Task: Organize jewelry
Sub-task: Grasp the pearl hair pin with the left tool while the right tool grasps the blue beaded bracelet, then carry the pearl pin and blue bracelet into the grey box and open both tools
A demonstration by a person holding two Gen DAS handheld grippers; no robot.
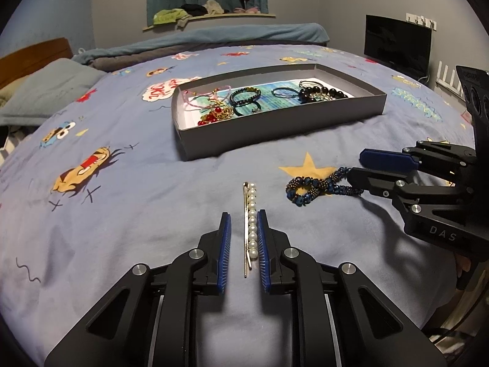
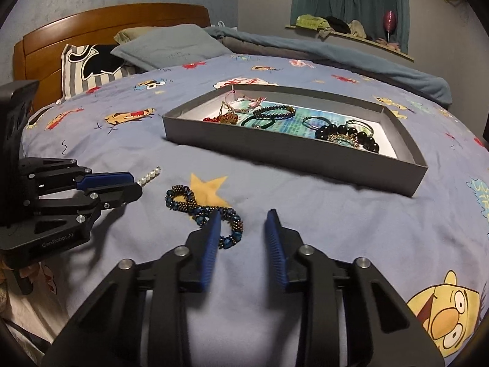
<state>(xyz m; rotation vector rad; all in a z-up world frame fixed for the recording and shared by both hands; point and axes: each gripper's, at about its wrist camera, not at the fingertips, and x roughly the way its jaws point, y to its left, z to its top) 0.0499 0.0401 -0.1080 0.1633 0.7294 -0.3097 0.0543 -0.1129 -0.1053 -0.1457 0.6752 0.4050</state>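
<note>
A pearl hair pin point(image 1: 250, 223) lies on the blue bedspread between the open fingers of my left gripper point(image 1: 243, 216); its tip shows in the right wrist view point(image 2: 149, 177). A blue beaded bracelet point(image 1: 318, 185) lies twisted in a figure eight on a yellow star. My right gripper point(image 2: 243, 214) is open; its left finger overlaps the bracelet's point(image 2: 204, 211) near end. A grey shallow box point(image 1: 275, 128) farther back holds several bracelets, hair ties and a red-and-gold piece point(image 1: 215, 114).
The bed has pillows point(image 2: 171, 46) and a wooden headboard point(image 2: 113, 18) at one end, a folded blanket point(image 1: 214, 35) along the far side. A dark monitor point(image 1: 397, 42) stands beside the bed. The box point(image 2: 305, 153) sits mid-bed.
</note>
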